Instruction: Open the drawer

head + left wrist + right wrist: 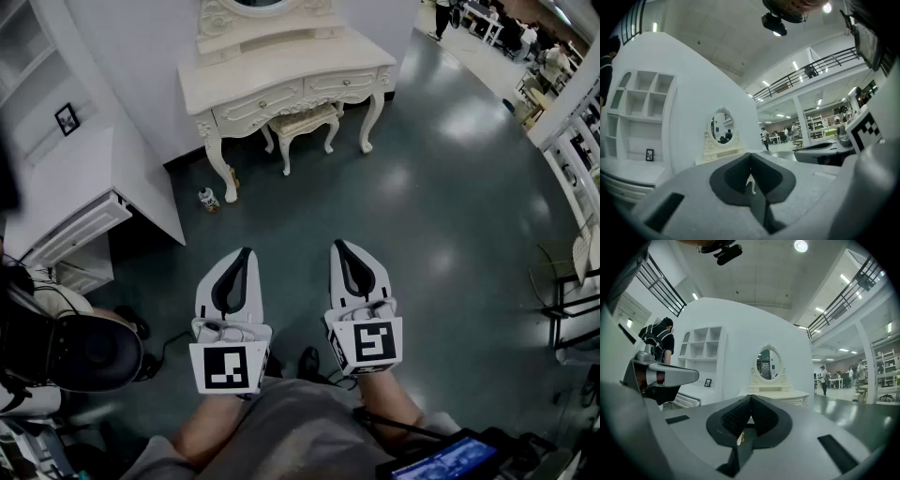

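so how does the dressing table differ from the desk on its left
The dressing table stands on curved carved legs; the desk is plain and boxy. The dressing table carries an oval mirror; the desk carries cubby shelves with a small picture frame. Both are pale and stand against the wall.

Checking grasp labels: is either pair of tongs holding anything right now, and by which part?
Nothing is held. The left tongs and the right tongs are both shut and empty, short of the dressing table.
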`<state>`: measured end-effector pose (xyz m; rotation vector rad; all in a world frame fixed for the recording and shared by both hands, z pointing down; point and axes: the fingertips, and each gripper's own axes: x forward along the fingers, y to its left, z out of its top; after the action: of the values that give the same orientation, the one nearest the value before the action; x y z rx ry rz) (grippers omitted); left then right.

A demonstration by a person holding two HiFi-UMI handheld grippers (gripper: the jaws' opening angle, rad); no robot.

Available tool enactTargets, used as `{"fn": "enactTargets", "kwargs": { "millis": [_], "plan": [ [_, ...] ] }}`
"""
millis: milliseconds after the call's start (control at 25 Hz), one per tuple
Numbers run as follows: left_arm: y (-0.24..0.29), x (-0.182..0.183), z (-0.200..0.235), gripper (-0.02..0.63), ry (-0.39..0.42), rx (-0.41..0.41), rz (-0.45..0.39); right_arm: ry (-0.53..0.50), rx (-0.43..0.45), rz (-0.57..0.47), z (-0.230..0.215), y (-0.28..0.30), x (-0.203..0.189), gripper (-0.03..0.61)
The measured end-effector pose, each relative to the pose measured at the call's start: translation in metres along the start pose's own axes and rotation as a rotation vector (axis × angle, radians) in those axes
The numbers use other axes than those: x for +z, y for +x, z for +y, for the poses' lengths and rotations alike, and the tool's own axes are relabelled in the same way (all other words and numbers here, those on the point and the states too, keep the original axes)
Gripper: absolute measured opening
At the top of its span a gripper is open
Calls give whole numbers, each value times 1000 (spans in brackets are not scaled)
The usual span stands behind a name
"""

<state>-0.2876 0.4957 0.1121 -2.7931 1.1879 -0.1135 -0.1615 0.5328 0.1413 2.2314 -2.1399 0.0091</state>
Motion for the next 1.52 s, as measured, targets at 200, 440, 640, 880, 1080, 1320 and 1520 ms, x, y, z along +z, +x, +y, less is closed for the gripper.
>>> {"fn": "enactTargets", "kwargs": {
  "millis": [200, 440, 640, 880, 1080, 1320, 1520],
  "plan": [
    [2, 2, -9, 15, 0, 2, -7, -2, -4, -9, -9, -4, 0, 14],
    [0, 2, -22, 15, 8, 6, 0, 22, 10, -15, -19, -13, -4, 14],
    [7, -5, -23, 15, 1, 4, 15, 40, 3, 4, -26, -7, -12, 15],
    [38, -11, -12, 15, 1, -8, 7, 71, -5, 33, -39, 23, -25, 15],
    [86, -28, 11, 15, -17, -18, 44, 65, -5, 70, -49, 73, -40, 15],
    [160, -38, 47, 15, -21, -38, 39, 71, -13, 88, -65, 152, -48, 15],
    [218, -39, 78, 15, -13, -62, 42, 74, -10, 95, -73, 219, -46, 15]
  ]
}}
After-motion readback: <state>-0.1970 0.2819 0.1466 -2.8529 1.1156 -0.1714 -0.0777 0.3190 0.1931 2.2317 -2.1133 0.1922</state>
